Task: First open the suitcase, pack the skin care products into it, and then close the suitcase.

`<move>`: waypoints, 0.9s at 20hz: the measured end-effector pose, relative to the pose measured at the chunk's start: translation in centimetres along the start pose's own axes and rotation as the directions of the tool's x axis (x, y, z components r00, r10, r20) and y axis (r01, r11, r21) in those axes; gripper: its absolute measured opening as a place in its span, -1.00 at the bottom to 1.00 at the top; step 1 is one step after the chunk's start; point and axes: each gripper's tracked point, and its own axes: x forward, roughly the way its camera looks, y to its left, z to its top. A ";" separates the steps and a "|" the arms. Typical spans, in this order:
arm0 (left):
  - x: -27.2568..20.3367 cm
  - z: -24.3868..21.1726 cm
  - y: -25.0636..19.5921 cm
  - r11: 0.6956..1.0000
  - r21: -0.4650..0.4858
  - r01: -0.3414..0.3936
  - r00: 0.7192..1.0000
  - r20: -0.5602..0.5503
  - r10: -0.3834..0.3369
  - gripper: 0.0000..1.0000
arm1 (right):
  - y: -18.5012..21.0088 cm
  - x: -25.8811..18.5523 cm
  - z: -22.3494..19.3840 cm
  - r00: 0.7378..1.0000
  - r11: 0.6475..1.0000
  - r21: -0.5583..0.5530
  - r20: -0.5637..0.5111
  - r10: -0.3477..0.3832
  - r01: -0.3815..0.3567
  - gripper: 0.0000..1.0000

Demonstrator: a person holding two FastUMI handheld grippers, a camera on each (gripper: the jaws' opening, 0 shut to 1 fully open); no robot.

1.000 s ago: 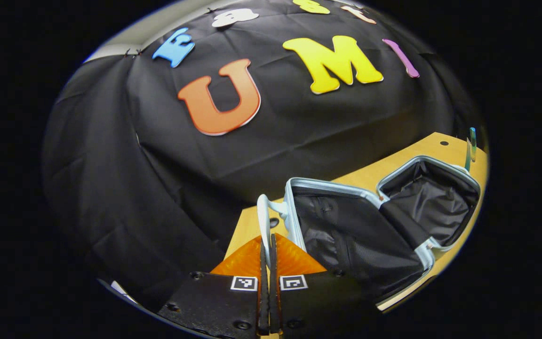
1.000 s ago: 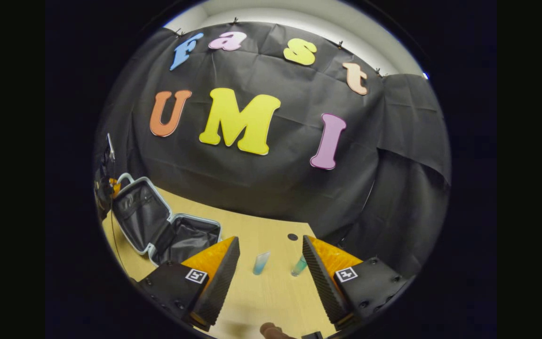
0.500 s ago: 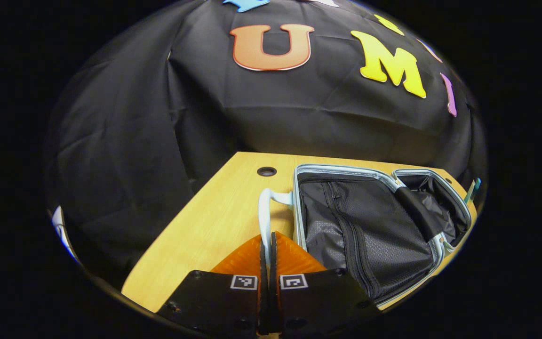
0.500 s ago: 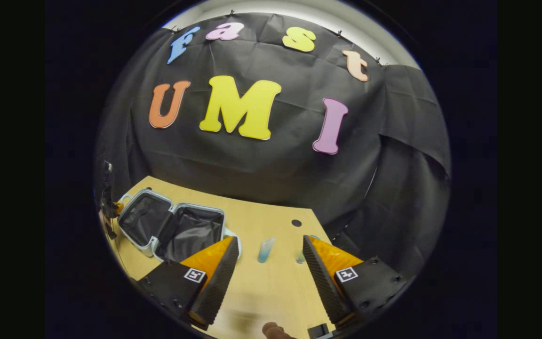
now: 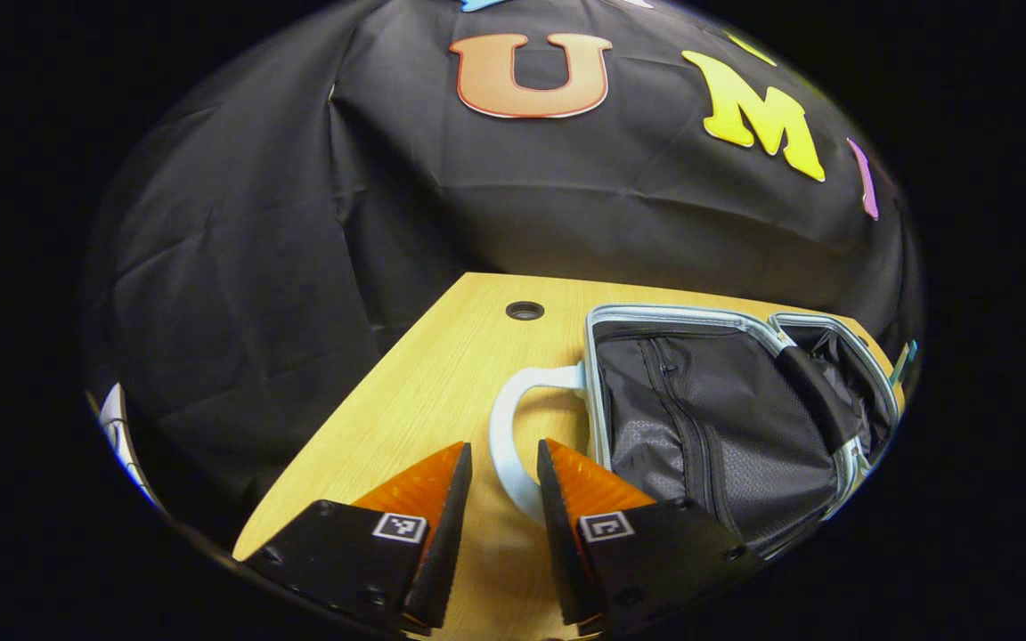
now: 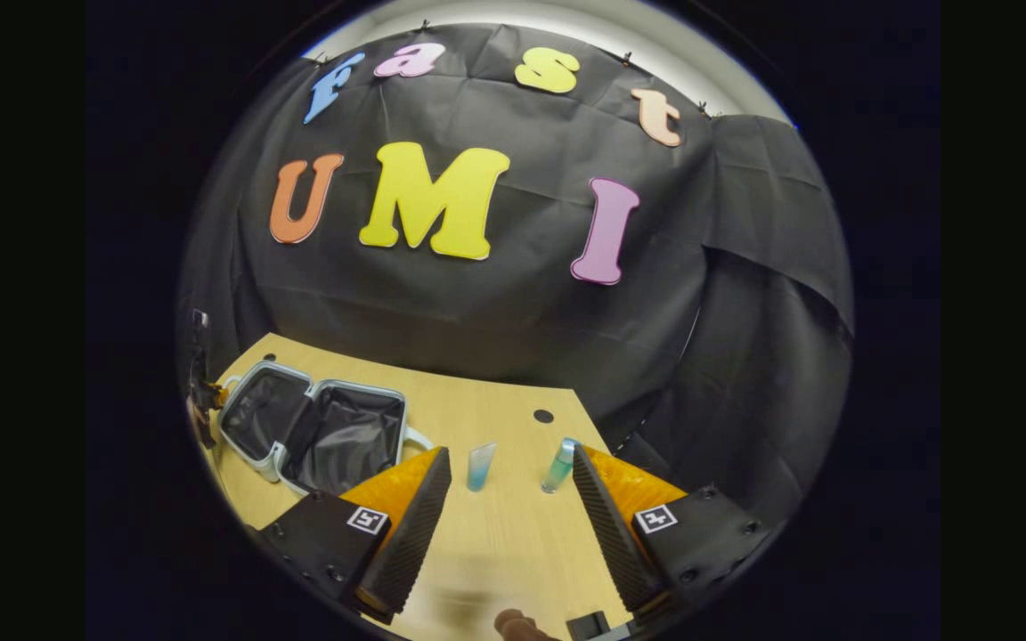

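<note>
The suitcase (image 5: 655,313) lies open and flat on the wooden table, pale rim around black lining. Its white handle (image 5: 502,418) curves out toward my left gripper (image 5: 502,452), which is open, with the handle's loop lying between the fingers, untouched by either. In the right gripper view the open suitcase (image 6: 335,385) sits at the left, and the left gripper (image 6: 201,392) shows at its far edge. My right gripper (image 6: 509,452) is open and empty above the table. Beyond its fingertips stand a blue tube (image 6: 480,466) and a green bottle (image 6: 558,465).
The table (image 5: 424,392) has a cable hole (image 5: 525,310) near its back edge; another hole (image 6: 543,416) lies behind the bottles. Black cloth walls close in behind and to both sides. A small brown object (image 6: 513,625) pokes in at the bottom of the right gripper view.
My left gripper, shut on the suitcase handle before, has opened and let it go. The lid has come down flat onto the table. The right gripper stays open and barely shifts.
</note>
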 end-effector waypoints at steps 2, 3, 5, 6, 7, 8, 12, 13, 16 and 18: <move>-2.0 1.4 -1.0 1.000 -0.023 0.013 0.999 0.036 -0.012 0.26 | -0.6 0.3 -0.4 1.000 1.000 0.012 -0.002 0.010 -0.010 0.66; -3.2 2.1 -1.8 0.999 -0.036 0.019 0.999 0.051 -0.017 0.45 | -0.9 0.6 -0.7 1.000 1.000 0.018 -0.004 0.015 -0.015 0.63; -5.1 3.0 -3.8 0.999 -0.031 0.025 0.997 0.076 -0.023 0.80 | -1.8 1.1 -1.1 1.000 0.999 0.024 -0.007 0.021 -0.021 0.63; -6.2 3.6 -4.8 0.999 -0.019 0.029 0.995 0.091 -0.027 0.84 | -2.2 1.5 -1.5 1.000 0.999 0.026 -0.008 0.026 -0.026 0.63; -7.2 4.2 -6.1 0.999 -0.009 0.031 0.994 0.107 -0.030 0.85 | -2.8 1.8 -1.8 1.000 0.999 0.029 -0.012 0.028 -0.027 0.63; -8.1 4.8 -7.8 0.999 0.001 0.044 0.992 0.122 -0.044 0.85 | -3.3 2.2 -2.1 0.999 0.999 0.037 -0.016 0.031 -0.030 0.63; -10.8 5.5 -16.6 0.988 0.082 0.128 0.980 0.142 -0.138 0.96 | -5.9 3.8 -3.4 1.000 0.999 0.039 -0.015 0.025 -0.025 0.63; -11.4 5.4 -19.2 0.981 0.105 0.162 0.974 0.141 -0.175 0.96 | -6.4 4.0 -3.7 1.000 0.999 0.030 -0.009 0.028 -0.028 0.63; -12.5 4.1 -27.2 0.952 0.168 0.256 0.954 0.115 -0.277 0.95 | -7.6 4.8 -4.7 0.999 0.999 -0.002 -0.001 0.048 -0.048 0.63; -13.6 3.2 -32.6 0.926 0.189 0.327 0.932 0.097 -0.349 0.96 | -8.5 5.2 -5.5 0.998 0.998 -0.002 -0.012 0.067 -0.067 0.63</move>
